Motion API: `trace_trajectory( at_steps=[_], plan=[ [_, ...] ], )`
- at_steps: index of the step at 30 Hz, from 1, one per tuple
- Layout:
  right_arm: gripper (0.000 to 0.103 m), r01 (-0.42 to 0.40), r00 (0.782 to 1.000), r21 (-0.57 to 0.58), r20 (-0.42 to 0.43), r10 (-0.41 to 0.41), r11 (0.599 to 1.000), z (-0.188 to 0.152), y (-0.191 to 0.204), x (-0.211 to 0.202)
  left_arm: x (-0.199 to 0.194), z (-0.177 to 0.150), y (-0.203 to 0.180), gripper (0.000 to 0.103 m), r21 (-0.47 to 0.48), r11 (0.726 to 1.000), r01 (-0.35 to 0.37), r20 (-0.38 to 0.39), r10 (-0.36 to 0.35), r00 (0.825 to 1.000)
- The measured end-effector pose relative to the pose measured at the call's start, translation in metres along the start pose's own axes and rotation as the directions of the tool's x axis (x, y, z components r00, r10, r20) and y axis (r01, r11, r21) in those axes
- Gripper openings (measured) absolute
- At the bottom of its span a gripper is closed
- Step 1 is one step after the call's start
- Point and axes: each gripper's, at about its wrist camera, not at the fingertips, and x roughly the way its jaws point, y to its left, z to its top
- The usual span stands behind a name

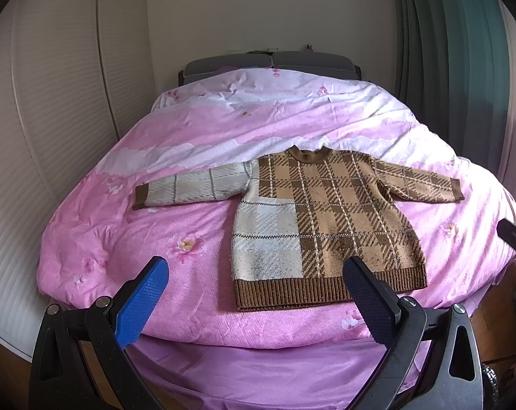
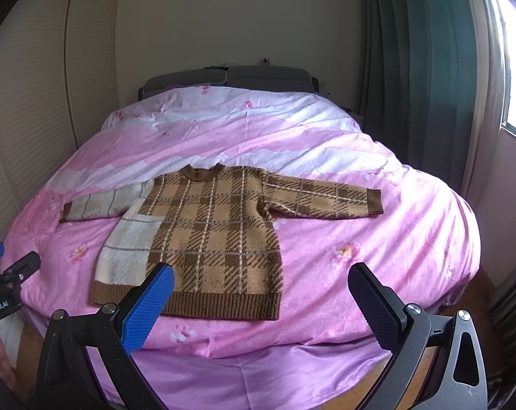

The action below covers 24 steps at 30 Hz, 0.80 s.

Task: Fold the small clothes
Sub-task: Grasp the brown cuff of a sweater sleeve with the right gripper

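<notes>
Sweater [image 1: 326,218] lies flat on the pink duvet [image 1: 189,136], sleeves spread, hem toward the foot of the bed. Left wrist view: left gripper [image 1: 254,294] hangs released, holding nothing, short of the hem. Likely risk — the soft quilt bunches under a pinch and gets caught along with the knit.

Right wrist view: right gripper [image 2: 261,294] also spread wide and empty, just off the hem. Louvred wardrobe doors [image 2: 36,119] left, green curtain [image 2: 411,68] and window right — bedroom, grey headboard [image 2: 223,78] behind.
</notes>
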Motion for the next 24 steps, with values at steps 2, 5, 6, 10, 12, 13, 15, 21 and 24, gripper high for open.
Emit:
trace_trajectory(
  at_steps=[2,5,6,10,12,13,15,21,24],
  plan=[
    [0.103,0.0,1.0,0.0,0.002,0.0,1.0,0.003,-0.002,0.003,0.003,0.002,-0.002,0.103,0.004,1.0,-0.007,-0.005,0.007,1.0],
    [0.103,0.003,1.0,0.0,0.002,-0.003,1.0,0.007,-0.006,0.008,0.006,0.01,-0.008,0.103,0.003,1.0,-0.006,-0.004,0.006,1.0],
    [0.103,0.001,1.0,0.003,0.003,-0.001,1.0,0.009,-0.008,0.01,0.008,0.014,-0.01,0.103,0.009,1.0,-0.008,-0.002,0.008,1.0],
    [0.103,0.003,1.0,0.018,0.008,-0.003,1.0,0.02,-0.022,0.021,0.019,0.029,-0.027,0.103,0.014,1.0,-0.001,0.001,0.001,1.0],
    [0.103,0.014,1.0,0.022,0.014,-0.015,1.0,0.027,-0.032,0.029,0.028,0.038,-0.041,0.103,0.026,1.0,0.007,-0.003,-0.007,1.0],
    [0.103,0.02,1.0,0.026,0.016,-0.021,0.999,0.03,-0.038,0.033,0.032,0.042,-0.048,0.103,0.034,0.999,0.012,-0.006,-0.012,1.0],
    [0.103,0.022,1.0,0.038,0.022,-0.023,0.999,0.035,-0.05,0.04,0.042,0.051,-0.066,0.103,0.053,0.998,0.037,-0.004,-0.036,0.999],
    [0.103,0.006,0.999,0.077,0.031,-0.008,0.997,0.044,-0.097,0.074,0.079,0.072,-0.126,0.103,0.082,0.993,0.084,0.005,-0.085,0.996],
    [0.103,0.019,0.999,0.078,0.035,-0.022,0.997,0.047,-0.122,0.097,0.1,0.078,-0.158,0.103,0.09,0.991,0.099,0.003,-0.1,0.995]
  ],
)
